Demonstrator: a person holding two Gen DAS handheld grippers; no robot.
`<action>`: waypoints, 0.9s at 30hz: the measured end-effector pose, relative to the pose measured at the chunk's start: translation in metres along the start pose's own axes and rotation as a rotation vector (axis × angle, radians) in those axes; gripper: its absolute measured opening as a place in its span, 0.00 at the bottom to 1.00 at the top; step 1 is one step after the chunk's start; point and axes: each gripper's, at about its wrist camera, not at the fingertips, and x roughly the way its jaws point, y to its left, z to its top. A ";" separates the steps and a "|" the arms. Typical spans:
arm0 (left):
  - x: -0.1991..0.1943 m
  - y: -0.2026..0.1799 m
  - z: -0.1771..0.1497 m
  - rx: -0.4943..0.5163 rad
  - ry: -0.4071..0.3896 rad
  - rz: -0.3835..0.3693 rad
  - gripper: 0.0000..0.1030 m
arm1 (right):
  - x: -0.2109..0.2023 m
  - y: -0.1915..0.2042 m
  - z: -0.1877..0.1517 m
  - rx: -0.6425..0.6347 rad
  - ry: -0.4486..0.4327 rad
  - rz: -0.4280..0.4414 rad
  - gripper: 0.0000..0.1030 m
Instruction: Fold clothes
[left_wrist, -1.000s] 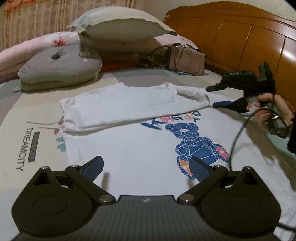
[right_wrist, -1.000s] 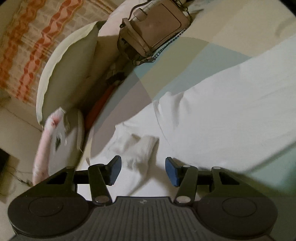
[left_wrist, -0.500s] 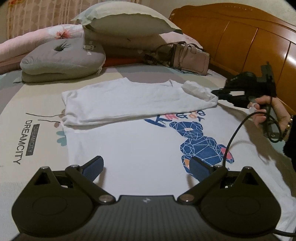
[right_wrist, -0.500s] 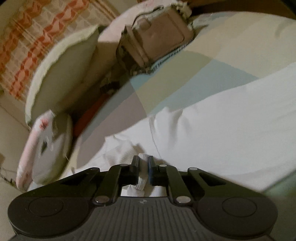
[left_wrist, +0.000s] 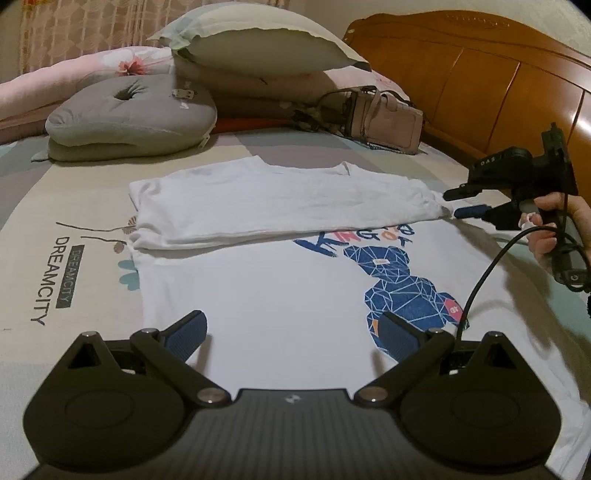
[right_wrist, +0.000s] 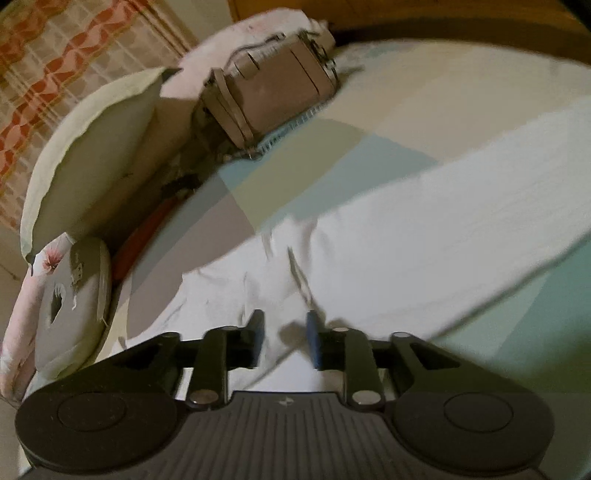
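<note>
Overhead none; just a patchwork bedsheet (left_wrist: 74, 221) under a carved wooden headboard (left_wrist: 480, 85), stacked pillows (left_wrist: 258, 55), taupe leather handbag (left_wrist: 384, 122). Lay flat mid-bed: white bear-print T-shirt (left_wrist: 277, 295), far side folded over. Hovered low above its near hem: left gripper (left_wrist: 291, 332), jaws wide apart. Rested at the folded sleeve: right gripper (right_wrist: 286, 338), slightly parted, gripping nothing; motion-blurred there.

Left tongs (left_wrist: 293, 330): fingers spread wide, nothing between them, held low at the near edge and pointing toward the far side. Right tongs (right_wrist: 286, 339): fingers part-way apart with a clear gap, nothing gripped, angled down. In the left wrist view they sit at the far right, gripped by the person's right hand (left_wrist: 554, 221) wrapped round the handle, tips pointing left.
</note>
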 end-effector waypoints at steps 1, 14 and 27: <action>0.001 -0.001 0.000 0.003 0.003 0.000 0.96 | 0.002 0.000 -0.003 0.004 0.002 0.002 0.39; 0.002 0.001 -0.001 0.004 0.007 0.010 0.96 | 0.011 0.004 -0.008 -0.006 -0.032 -0.025 0.18; -0.002 0.003 0.001 0.005 -0.009 0.020 0.96 | 0.013 0.033 -0.005 -0.208 -0.013 -0.075 0.51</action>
